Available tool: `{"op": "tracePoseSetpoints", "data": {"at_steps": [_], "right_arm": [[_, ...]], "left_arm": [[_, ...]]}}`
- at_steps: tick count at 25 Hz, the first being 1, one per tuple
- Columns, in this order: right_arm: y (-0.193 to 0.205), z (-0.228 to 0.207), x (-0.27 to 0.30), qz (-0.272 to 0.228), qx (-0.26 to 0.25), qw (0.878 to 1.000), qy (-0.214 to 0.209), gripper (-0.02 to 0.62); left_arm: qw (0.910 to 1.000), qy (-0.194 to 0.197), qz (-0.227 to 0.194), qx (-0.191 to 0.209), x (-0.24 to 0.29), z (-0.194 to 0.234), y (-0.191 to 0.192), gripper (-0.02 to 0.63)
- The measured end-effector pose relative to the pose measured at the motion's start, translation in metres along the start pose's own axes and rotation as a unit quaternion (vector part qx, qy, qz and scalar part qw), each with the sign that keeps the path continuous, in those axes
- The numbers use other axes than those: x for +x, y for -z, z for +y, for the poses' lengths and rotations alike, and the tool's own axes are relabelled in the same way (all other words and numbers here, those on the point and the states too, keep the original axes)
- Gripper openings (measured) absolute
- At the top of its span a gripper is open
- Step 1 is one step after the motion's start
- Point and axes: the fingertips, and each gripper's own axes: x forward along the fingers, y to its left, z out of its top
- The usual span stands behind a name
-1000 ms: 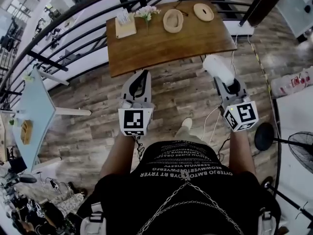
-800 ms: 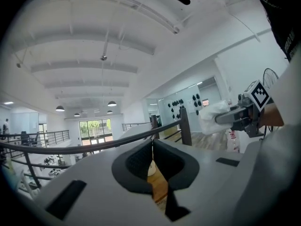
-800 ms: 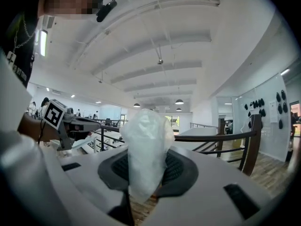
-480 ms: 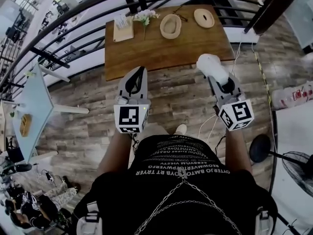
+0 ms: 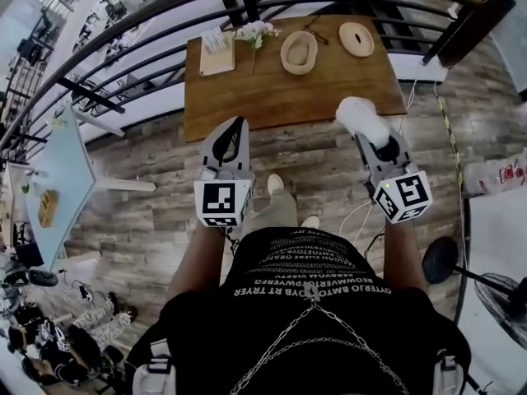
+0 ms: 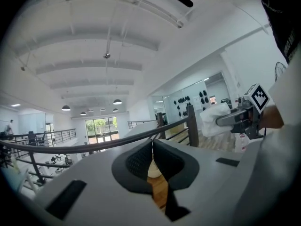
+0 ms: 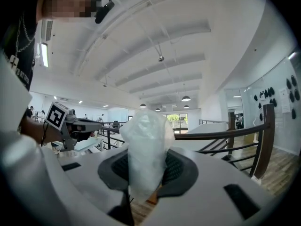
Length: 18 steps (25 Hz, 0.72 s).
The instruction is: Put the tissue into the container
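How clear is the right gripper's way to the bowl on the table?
Probably yes, it can get there: the right gripper, clamped on the tissue, hangs at the near edge of the table, and only bare wood lies between it and the bowl.

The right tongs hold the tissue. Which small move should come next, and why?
Probably carry the right tongs forward and a little left, toward the woven container on the table. The tissue is clamped in them but shows at the table's near edge, apart from the container.
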Motion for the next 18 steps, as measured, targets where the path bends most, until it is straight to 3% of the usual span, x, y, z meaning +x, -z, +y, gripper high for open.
{"op": "tracePoseSetpoints", "data": {"at_steps": [18], "right_arm": [[-0.019, -0.055, 0.141, 0.036, -0.004, 0.999, 0.018, 0.109]], "left_arm": [[0.9987, 0.049, -0.013, -0.009, 0.149, 0.080, -0.002, 0.031]]}}
